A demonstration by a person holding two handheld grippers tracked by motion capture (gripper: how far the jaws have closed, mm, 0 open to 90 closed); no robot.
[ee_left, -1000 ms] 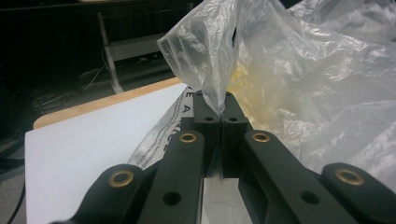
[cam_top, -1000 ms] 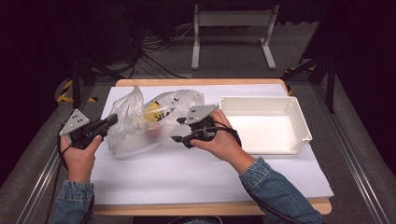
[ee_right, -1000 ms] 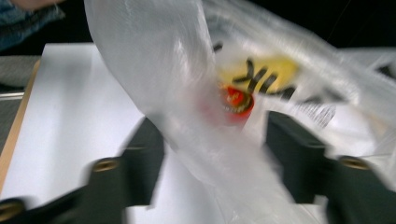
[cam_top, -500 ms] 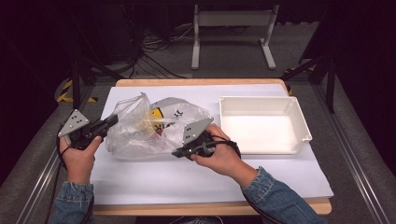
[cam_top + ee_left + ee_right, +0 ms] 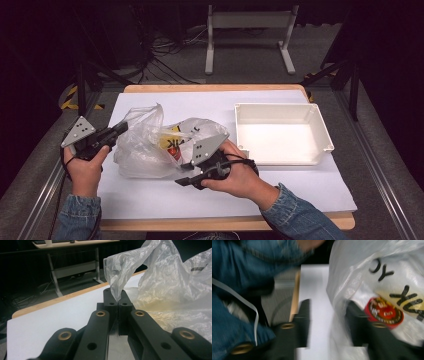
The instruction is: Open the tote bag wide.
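Left tongs [image 5: 116, 301] clenching a fold of the plastic bag [image 5: 150, 145] lying on the table [image 5: 165, 192] | right tongs [image 5: 327, 322] gaping beside the bag's lower edge | white tray [image 5: 320, 142] sitting empty nearby | risk: thin film tearing or slipping if pulled hard.

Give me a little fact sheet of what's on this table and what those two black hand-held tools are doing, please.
surface: white sheet over a wooden table
bag: crinkled clear plastic bag with black lettering, lying left of centre
inside bag: something with a red round label, yellow also showing
container: empty white rectangular plastic tray, right of the bag
left gripper: jaws closed, pinching a fold of the bag's edge
right gripper: jaws apart, one on either side of the bag's near edge; view blurred
person: denim sleeves, one hand on each gripper
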